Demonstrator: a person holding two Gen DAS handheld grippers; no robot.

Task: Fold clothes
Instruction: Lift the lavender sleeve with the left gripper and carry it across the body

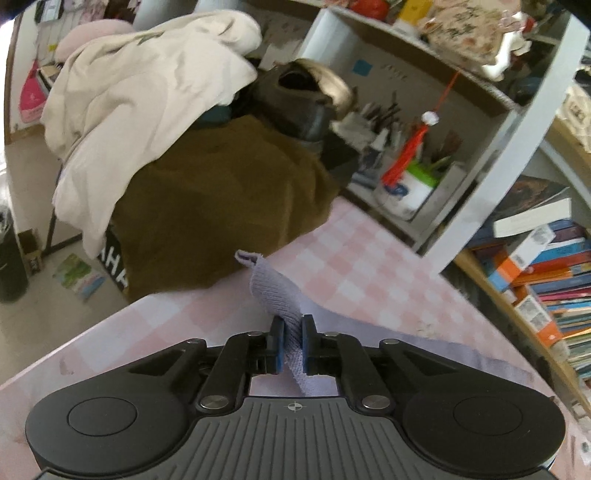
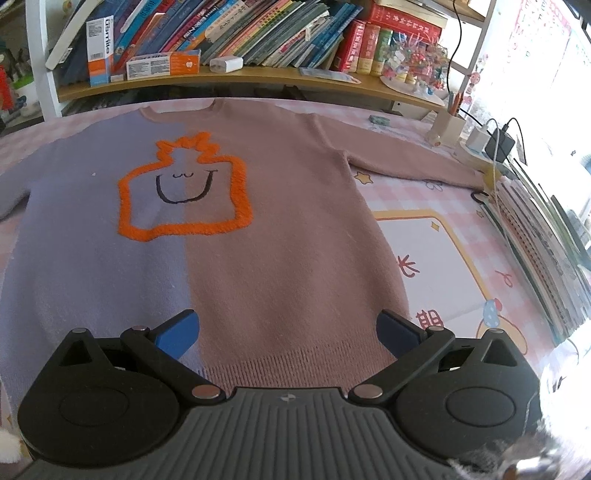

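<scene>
A two-tone sweater (image 2: pixel 236 258), lavender on the left half and dusty pink on the right, lies flat on the pink checked table (image 2: pixel 443 258), with an orange outlined face on its chest. Its pink sleeve (image 2: pixel 413 158) stretches to the right. My right gripper (image 2: pixel 288 332) is open and empty, just above the hem. My left gripper (image 1: pixel 293 343) is shut on the lavender sleeve cuff (image 1: pixel 273 291) and holds it lifted above the table (image 1: pixel 351 258).
A chair piled with brown and cream clothes (image 1: pixel 166 147) stands beyond the table's edge. Shelves with books (image 2: pixel 240 33) line the back. A pen holder (image 2: pixel 448 127), a charger with cables (image 2: pixel 498 144) and stacked books (image 2: pixel 535 229) sit at the right.
</scene>
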